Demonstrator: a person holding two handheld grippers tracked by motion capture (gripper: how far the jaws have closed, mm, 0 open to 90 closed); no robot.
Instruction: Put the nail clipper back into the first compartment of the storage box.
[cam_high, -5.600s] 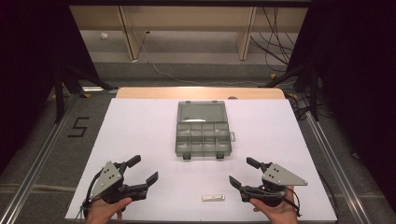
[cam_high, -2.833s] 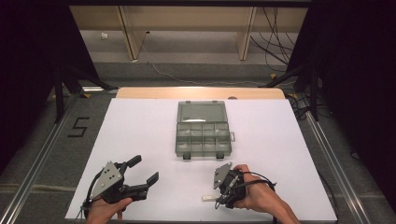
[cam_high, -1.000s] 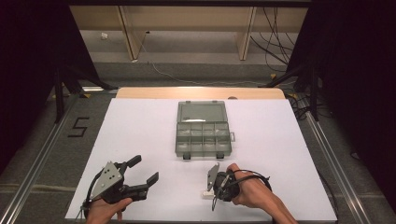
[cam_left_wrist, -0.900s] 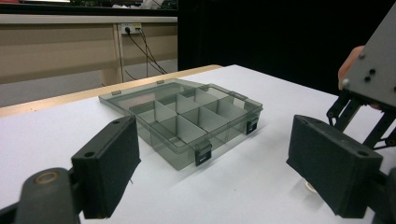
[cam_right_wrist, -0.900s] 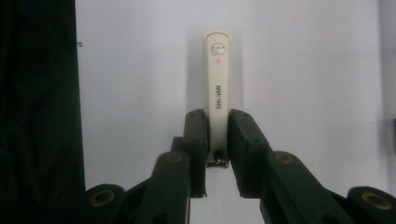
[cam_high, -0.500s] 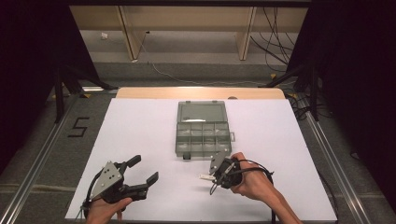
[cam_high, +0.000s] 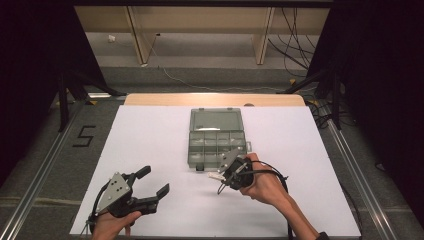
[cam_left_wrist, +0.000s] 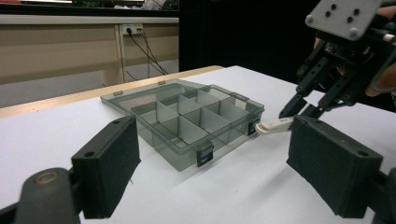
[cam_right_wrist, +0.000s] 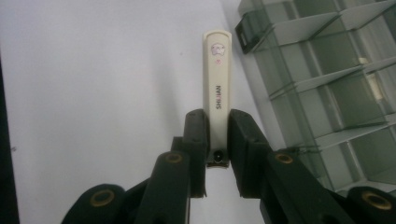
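Observation:
A small cream-white bar (cam_right_wrist: 217, 70) with printed lettering is clamped by one end in my right gripper (cam_right_wrist: 217, 126), which is shut on it. In the high view this gripper (cam_high: 220, 178) holds the bar (cam_high: 215, 176) just off the front edge of a clear grey compartment box (cam_high: 216, 135), whose lid lies flat open behind it. The bar's free end (cam_left_wrist: 275, 124) points at the front latch of the box (cam_left_wrist: 187, 116). My left gripper (cam_high: 152, 181) rests open near the table's front left, with nothing between its pads (cam_left_wrist: 109, 163).
The white table top (cam_high: 150, 135) has a wooden strip along its far edge. Metal rails run along both sides on the floor. Wooden shelving and cables stand beyond the table. The box compartments (cam_right_wrist: 327, 70) look bare.
My right gripper went from the front right to the bar lying on the table, shut on it, and carried it up toward the box's front edge. The left gripper stayed put.

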